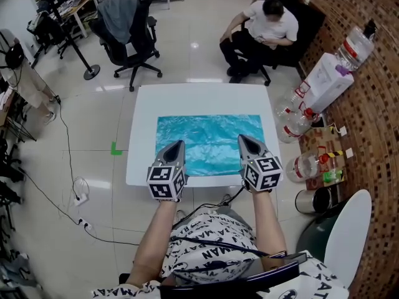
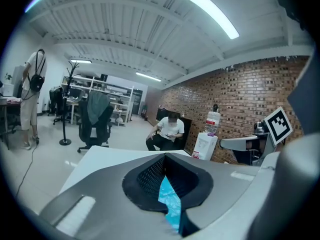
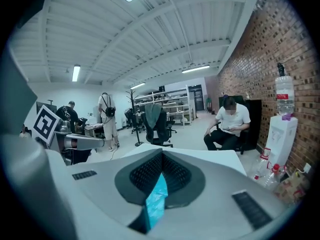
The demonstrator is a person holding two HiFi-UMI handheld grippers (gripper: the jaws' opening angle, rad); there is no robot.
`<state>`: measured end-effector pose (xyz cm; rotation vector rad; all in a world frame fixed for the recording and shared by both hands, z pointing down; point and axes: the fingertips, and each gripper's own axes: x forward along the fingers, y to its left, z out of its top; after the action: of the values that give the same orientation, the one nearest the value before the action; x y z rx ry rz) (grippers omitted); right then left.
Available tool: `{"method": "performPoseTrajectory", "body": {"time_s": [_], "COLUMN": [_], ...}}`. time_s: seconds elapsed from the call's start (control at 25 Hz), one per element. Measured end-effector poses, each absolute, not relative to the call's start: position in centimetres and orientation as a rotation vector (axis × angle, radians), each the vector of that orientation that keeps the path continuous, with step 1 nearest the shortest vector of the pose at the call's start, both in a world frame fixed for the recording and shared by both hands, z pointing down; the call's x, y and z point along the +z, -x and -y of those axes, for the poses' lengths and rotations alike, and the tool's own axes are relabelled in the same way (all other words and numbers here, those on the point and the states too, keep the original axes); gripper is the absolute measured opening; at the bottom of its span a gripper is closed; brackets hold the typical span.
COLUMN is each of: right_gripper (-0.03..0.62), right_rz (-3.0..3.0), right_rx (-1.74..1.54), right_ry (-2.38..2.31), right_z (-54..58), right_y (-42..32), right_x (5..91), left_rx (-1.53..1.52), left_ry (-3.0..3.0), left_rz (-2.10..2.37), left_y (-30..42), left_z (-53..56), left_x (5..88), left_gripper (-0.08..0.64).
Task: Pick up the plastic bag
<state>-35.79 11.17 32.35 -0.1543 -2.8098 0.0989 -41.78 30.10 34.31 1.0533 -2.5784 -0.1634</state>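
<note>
Looking down from the head camera, I saw a white square table (image 1: 143, 104) filling the middle of the frame on a pale tiled floor (image 1: 93, 117), with a curved brick wall (image 1: 374, 123) running down the right edge.

A blue plastic bag (image 1: 209, 139) lay spread flat across the table's centre, reaching to its lower edge. Both tools met it there. My left gripper (image 1: 179, 144) sat at the bag's lower left corner and my right gripper (image 1: 244, 139) at its lower right, their marker cubes (image 1: 166, 180) nearest the bottom of the frame.

The left gripper view showed that tool (image 2: 166, 157) clamped tight on a crumpled fold of the bag (image 2: 170, 199), the blue film running down between its dark ribbed pads (image 2: 150, 176). The right gripper view showed the same: that tool (image 3: 161, 157) pinched shut on a strip of the bag (image 3: 157, 199). Whether the held edge had left the tabletop, I could not tell.

A black office chair (image 1: 128, 33) draped with a grey jacket stood at upper left. A seated person (image 1: 265, 27) in a white shirt bent forward at upper right. A white water dispenser (image 1: 327, 76) stood against the bricks, with clear bottles (image 1: 293, 114) on the floor beside it. A small green tape mark (image 1: 116, 148) lay left of the table.
</note>
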Motion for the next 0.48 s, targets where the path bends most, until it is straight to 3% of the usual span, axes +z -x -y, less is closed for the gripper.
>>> {"method": "performPoseTrajectory", "body": {"time_s": [0.48], "right_gripper": [0.000], "right_rz": [2.800], "right_rx": [0.101], "right_ry": [0.132], "right_z": [-10.5], "right_y": [36.1], "right_x": [32.6], "left_rx": [-0.161], "left_ry": [-1.049], "left_rz": [2.582], "left_y": [43.0], "left_z": [-29.9], "left_x": [34.0], "left_gripper": [0.000]}}
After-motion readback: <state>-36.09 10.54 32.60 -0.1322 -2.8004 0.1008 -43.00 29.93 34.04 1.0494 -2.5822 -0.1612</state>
